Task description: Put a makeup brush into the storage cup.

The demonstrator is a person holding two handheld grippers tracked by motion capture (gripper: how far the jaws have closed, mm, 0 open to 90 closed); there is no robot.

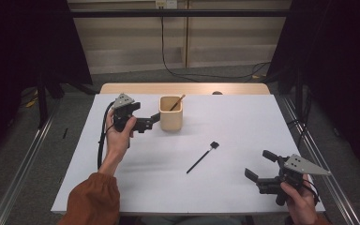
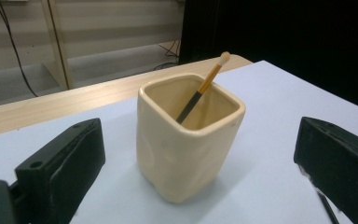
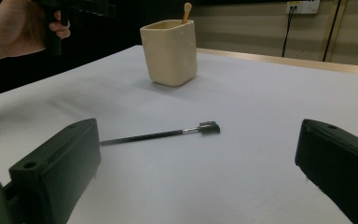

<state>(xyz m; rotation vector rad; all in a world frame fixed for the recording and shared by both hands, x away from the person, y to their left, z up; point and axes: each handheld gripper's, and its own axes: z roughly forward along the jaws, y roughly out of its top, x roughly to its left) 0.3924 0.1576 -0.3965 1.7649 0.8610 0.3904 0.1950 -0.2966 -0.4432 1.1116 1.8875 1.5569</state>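
The thin black brush (image 1: 201, 158) lies flat mid-worktop (image 1: 243, 122), between the cream ceramic cup (image 1: 171, 114) and the right gripper (image 1: 261, 168), whose fingers are apart. So slim, it could slip or skid away. The left gripper (image 1: 151, 123), fingers apart, flanks the glossy cup.

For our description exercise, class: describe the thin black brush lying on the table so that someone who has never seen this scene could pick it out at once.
Start at the white table and find the cream square cup near its far edge. Nearer the person, toward the right gripper, lies a slim black brush, flat on the bare surface. Unlike the wooden-handled brush standing in the cup, it is all black with a small head.
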